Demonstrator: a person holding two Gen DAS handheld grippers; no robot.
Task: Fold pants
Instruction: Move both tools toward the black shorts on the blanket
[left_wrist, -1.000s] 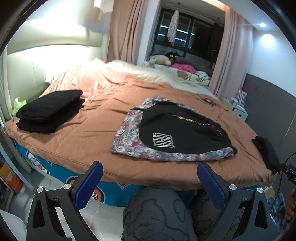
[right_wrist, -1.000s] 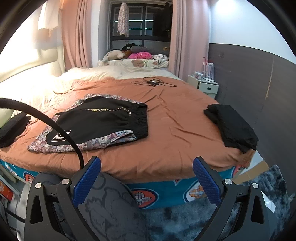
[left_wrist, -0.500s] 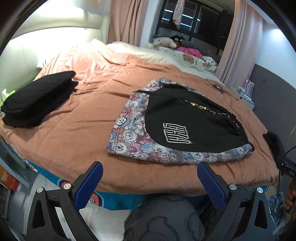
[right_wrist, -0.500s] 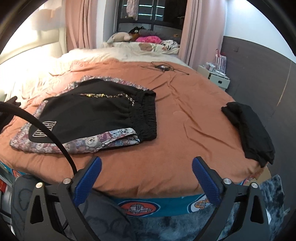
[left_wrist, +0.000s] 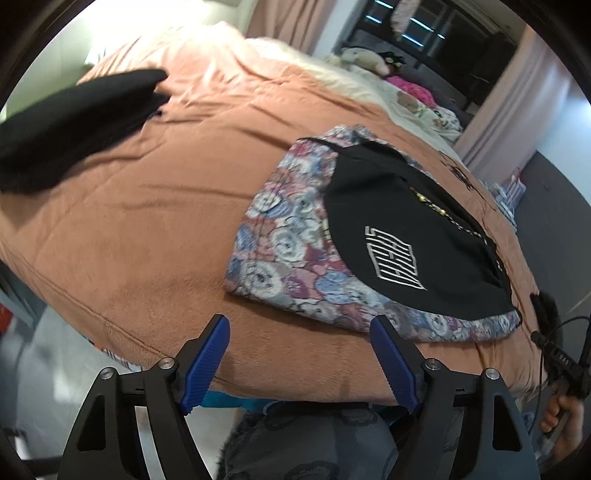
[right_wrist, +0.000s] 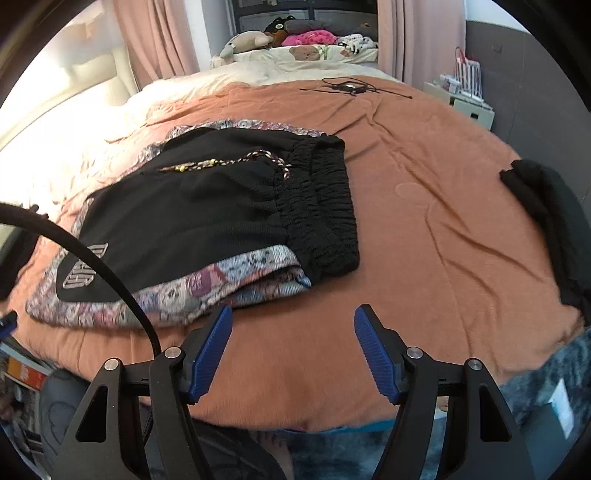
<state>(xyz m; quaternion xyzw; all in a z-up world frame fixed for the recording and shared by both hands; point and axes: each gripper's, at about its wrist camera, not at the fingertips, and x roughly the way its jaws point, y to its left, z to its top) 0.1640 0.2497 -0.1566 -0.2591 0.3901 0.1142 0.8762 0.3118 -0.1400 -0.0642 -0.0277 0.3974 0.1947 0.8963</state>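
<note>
Black shorts (left_wrist: 406, 229) with a white logo lie flat on top of patterned floral pants (left_wrist: 280, 243) on the orange bedspread (left_wrist: 129, 221). My left gripper (left_wrist: 300, 328) is open and empty, just in front of the patterned pants' near hem. In the right wrist view the black shorts (right_wrist: 207, 221) show their elastic waistband at the right, with the patterned pants (right_wrist: 221, 284) under them. My right gripper (right_wrist: 292, 317) is open and empty, close to the near edge of the pile by the waistband.
A folded black stack (left_wrist: 74, 122) lies at the bed's left end. Another black garment (right_wrist: 550, 221) lies at the right edge. Cables (right_wrist: 347, 86) and stuffed toys (right_wrist: 251, 40) are at the far side. A nightstand (right_wrist: 465, 99) stands right of the bed.
Both grippers have moved forward and down toward the bed, and the clothes pile now looms much closer. Both stay open.
</note>
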